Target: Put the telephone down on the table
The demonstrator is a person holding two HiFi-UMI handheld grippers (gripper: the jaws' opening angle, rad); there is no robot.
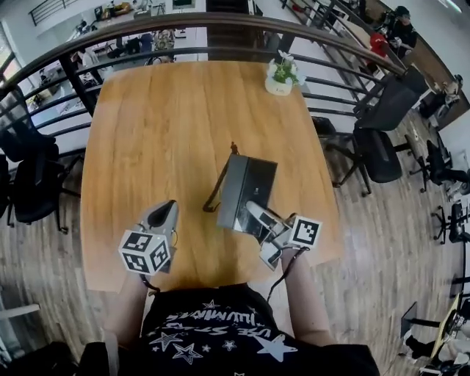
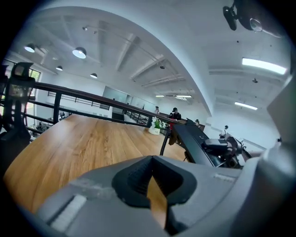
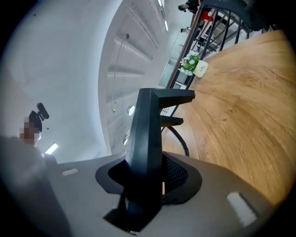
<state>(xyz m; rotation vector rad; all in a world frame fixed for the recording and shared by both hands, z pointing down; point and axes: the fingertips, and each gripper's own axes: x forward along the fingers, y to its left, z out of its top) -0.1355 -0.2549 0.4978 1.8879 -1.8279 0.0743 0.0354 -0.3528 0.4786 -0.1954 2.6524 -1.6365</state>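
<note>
The telephone (image 1: pixel 246 192) is a dark grey flat set with a coiled black cord (image 1: pixel 215 192) hanging from its far end. My right gripper (image 1: pixel 255 214) is shut on its near edge and holds it tilted over the near right part of the wooden table (image 1: pixel 161 125). In the right gripper view the telephone (image 3: pixel 148 134) stands up between the jaws of the right gripper (image 3: pixel 148 183). My left gripper (image 1: pixel 163 214) is shut and empty over the table's near left. From the left gripper (image 2: pixel 150 172) view, the telephone (image 2: pixel 196 143) lies to the right.
A white pot with a green plant (image 1: pixel 281 76) stands at the table's far right corner. A dark metal railing (image 1: pixel 220 22) runs behind the table. Black office chairs stand to the right (image 1: pixel 382 139) and to the left (image 1: pixel 29 176). The person's dark shirt with stars fills the bottom.
</note>
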